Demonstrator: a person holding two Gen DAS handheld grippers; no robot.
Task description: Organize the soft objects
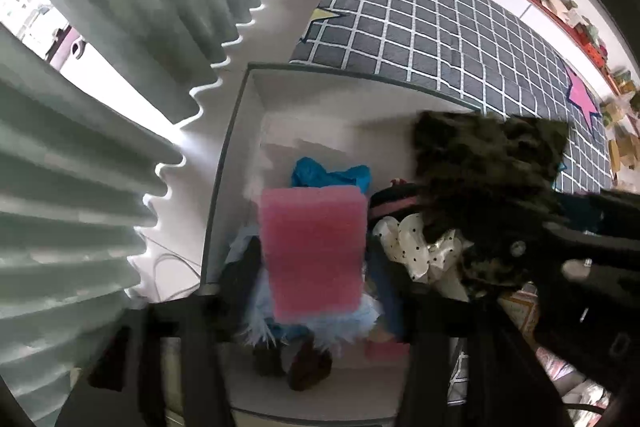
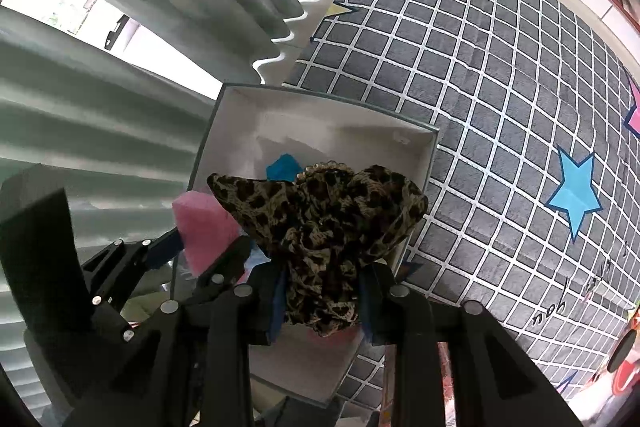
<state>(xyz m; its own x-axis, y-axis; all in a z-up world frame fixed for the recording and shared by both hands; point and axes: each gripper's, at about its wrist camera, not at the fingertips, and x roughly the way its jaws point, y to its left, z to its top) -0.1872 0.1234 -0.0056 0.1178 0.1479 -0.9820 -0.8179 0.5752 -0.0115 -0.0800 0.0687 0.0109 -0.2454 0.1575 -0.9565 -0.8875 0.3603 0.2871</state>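
I see both jaws parted over the box [image 2: 428,155]: sponge [image 1: 314,251] between left fingers, scarf [image 2: 320,227] between right, both directly below.

The right gripper [image 2: 324,291] points down over a white box [image 2: 240,115] on a grey checked rug [image 2: 500,107]. A leopard-print cloth [image 2: 324,223] bunches between its jaws; pad contact is unclear. The left gripper [image 2: 208,247] flanks a pink sponge [image 2: 204,223].
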